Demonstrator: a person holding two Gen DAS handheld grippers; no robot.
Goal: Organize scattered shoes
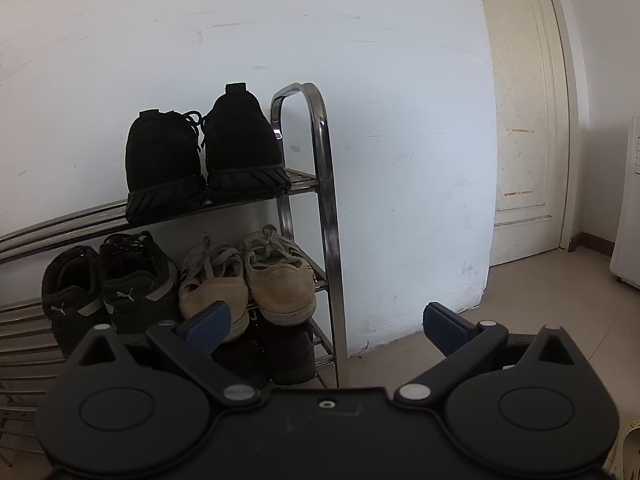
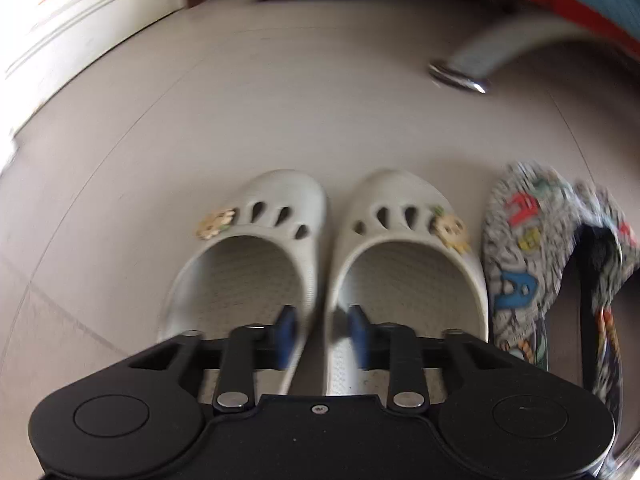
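Observation:
Two white clogs with small charms stand side by side on the floor in the right wrist view, left clog [image 2: 248,248] and right clog [image 2: 404,248]. My right gripper [image 2: 322,334] points down at them, one blue pad inside each clog, pinching their adjacent inner walls together. This view is blurred. In the left wrist view my left gripper [image 1: 324,324] is open and holds nothing, facing a metal shoe rack [image 1: 326,200]. Black sneakers [image 1: 200,160] sit on the rack's top shelf. Beige sneakers [image 1: 248,280] and black Puma sneakers [image 1: 108,288] are on the middle shelf.
Patterned slippers [image 2: 520,260] lie just right of the clogs. A furniture leg with a chrome foot [image 2: 456,74] stands farther back. Dark shoes [image 1: 288,352] occupy the rack's lower shelf. A cream door [image 1: 524,120] and a white appliance [image 1: 628,208] are right of the rack.

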